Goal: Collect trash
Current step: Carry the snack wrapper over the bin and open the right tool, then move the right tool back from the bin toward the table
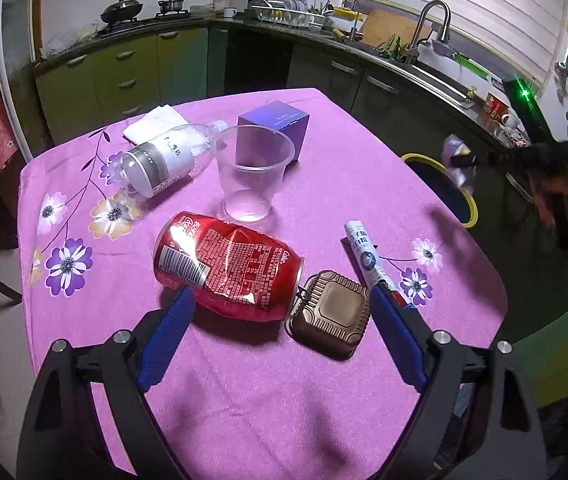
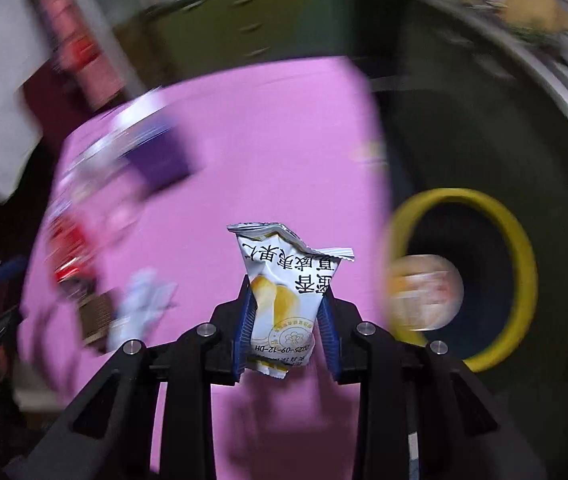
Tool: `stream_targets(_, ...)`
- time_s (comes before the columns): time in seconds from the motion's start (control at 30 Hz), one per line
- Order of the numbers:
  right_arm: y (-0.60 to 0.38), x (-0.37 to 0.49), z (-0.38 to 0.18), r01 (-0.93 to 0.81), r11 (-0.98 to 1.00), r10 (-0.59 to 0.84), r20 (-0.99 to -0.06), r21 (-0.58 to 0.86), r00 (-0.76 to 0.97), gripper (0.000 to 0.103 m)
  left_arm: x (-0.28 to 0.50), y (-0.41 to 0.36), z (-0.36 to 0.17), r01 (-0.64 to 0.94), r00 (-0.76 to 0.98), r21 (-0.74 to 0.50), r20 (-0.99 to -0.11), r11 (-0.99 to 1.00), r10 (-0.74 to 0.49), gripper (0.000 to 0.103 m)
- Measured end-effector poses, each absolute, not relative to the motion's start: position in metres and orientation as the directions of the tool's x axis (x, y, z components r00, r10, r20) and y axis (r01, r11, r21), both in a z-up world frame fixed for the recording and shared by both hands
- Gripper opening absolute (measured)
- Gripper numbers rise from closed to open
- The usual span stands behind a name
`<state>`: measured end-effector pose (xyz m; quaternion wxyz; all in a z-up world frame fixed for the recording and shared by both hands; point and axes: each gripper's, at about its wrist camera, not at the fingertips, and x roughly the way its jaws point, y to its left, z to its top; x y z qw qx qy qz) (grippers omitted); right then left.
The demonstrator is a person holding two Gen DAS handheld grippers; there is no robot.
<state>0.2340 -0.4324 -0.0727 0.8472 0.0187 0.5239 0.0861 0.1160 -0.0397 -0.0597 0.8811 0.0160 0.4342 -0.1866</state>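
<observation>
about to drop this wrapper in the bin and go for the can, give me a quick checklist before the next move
1. Snack wrapper held in the right gripper: ok, pads pinch it on both sides.
2. Yellow-rimmed bin within view beside the table: ok, its mouth is open.
3. Wrapper over the bin mouth: not ok, in the right wrist view it hangs over the pink tablecloth.
4. Left gripper ready: ok, jaws wide and empty.
5. Crushed red can lined up: ok, lying on its side between the left fingers.
6. Brown tray clear of the can: not ok, it sits against the can's end.
</observation>
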Motion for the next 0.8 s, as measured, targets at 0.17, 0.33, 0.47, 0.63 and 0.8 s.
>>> stream_targets(0.17,-0.520,0.275,-0.113,0.074,0.997,-0.010,-0.921,0.020,0.390,0.031,0.118,-0.041,-0.060,0.343,0.543,-0.137,-0.779,0.929,-0.315,0.084)
stream_targets(0.33,-0.544,0.305,-0.166,0.131,0.991,-0.043,-0.953,-0.003,0.300,0.031,0.117,-0.040,-0.060,0.337,0.539,-0.120,-0.789,0.934,-0.296,0.084)
stream_targets(0.47,-0.554,0.319,-0.190,0.159,0.987,-0.055,-0.962,-0.012,0.269,0.050,0.118,-0.038,-0.061,0.319,0.531,-0.112,-0.801,0.941,-0.275,0.084)
stream_targets(0.63,-0.559,0.321,-0.193,0.168,0.986,-0.053,-0.963,-0.009,0.263,0.059,0.121,-0.034,-0.064,0.305,0.521,-0.112,-0.812,0.946,-0.264,0.085)
stream_targets(0.8,-0.547,0.310,-0.173,0.132,0.991,-0.037,-0.950,0.004,0.309,0.059,0.126,-0.033,-0.065,0.300,0.514,-0.128,-0.814,0.945,-0.273,0.085)
